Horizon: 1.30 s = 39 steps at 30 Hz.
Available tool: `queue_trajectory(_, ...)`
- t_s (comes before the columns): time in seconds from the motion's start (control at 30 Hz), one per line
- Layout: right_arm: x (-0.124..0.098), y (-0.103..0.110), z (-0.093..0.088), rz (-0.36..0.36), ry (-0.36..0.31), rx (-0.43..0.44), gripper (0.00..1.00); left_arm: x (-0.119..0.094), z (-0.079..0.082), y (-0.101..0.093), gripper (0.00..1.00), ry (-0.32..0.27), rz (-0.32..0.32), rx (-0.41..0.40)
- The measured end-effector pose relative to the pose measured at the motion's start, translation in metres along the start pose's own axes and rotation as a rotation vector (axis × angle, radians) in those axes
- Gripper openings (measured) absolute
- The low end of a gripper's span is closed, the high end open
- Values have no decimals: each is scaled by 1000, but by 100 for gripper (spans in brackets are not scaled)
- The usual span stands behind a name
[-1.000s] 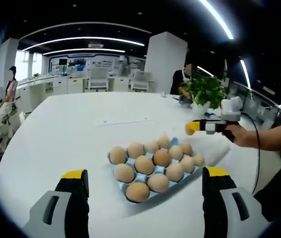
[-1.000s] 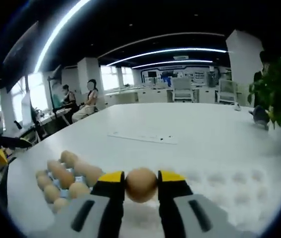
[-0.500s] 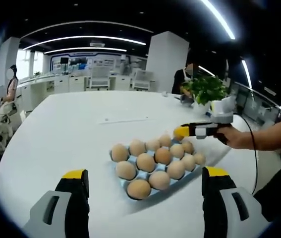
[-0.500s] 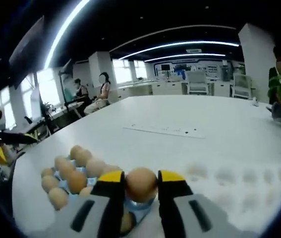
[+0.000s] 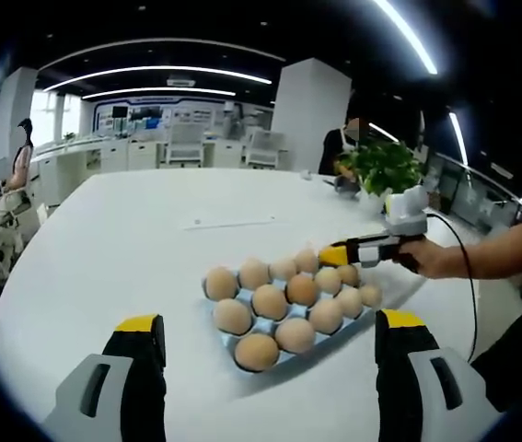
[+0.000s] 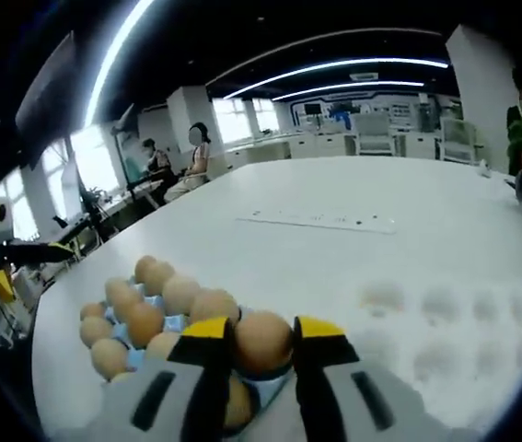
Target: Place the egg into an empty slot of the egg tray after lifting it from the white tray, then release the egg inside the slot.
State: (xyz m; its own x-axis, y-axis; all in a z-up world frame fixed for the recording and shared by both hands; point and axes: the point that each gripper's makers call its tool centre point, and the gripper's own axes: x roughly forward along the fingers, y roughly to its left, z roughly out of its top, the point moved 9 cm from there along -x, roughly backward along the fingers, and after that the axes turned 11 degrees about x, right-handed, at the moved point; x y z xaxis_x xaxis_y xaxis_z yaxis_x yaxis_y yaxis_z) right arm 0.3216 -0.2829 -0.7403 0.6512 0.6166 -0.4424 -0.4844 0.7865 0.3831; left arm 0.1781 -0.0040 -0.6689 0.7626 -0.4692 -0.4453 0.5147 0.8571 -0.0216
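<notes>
A blue egg tray (image 5: 242, 354) holding several brown eggs sits mid-table in the left gripper view. My left gripper (image 5: 270, 336) stands open just short of it, nothing between its jaws. My right gripper (image 6: 262, 343) is shut on a brown egg (image 6: 262, 339) and hovers over the near end of the egg tray (image 6: 265, 389). In the left gripper view the right gripper (image 5: 332, 255) comes in from the right, low over the tray's far corner. The white tray (image 6: 445, 322) with empty dimples lies to the right in the right gripper view.
A big white round table (image 5: 132, 239) carries everything. A potted green plant (image 5: 382, 168) stands at its far right edge. A thin paper strip (image 5: 228, 223) lies beyond the tray. People sit at desks (image 6: 173, 170) past the table. A person's arm (image 5: 491, 258) holds the right gripper.
My right gripper has carried the egg from over the white tray leftward and down over the egg tray. The left gripper has stayed where it was.
</notes>
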Motion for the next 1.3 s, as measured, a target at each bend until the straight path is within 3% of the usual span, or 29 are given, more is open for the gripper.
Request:
queue_trajectory(0.5,1,0,0,16,10,-26,24,-1,2,-3,95,-13,-11,12)
queue_trajectory(0.83,-8,3,-1,25,-13,-42,28,-7,5,-4,95,-33,-11,22)
queue_trajectory(1.03,-38,20,2,116,-93,-73,42,-9,4,-6,95,-44,-20,38)
queue_trajectory(1.1,-47,27,3,167,-127,-87,52,-10,4,-7,95,-51,-25,46)
queue_trajectory(1.13,-56,36,2,218,-152,-98,59,-10,5,-9,95,-57,-34,52)
queue_trajectory(1.2,-62,42,2,250,-185,-105,77,-10,6,-10,95,-64,-41,59)
queue_trajectory(1.3,-80,54,-3,298,-218,-129,85,-11,8,-13,94,-84,-56,72)
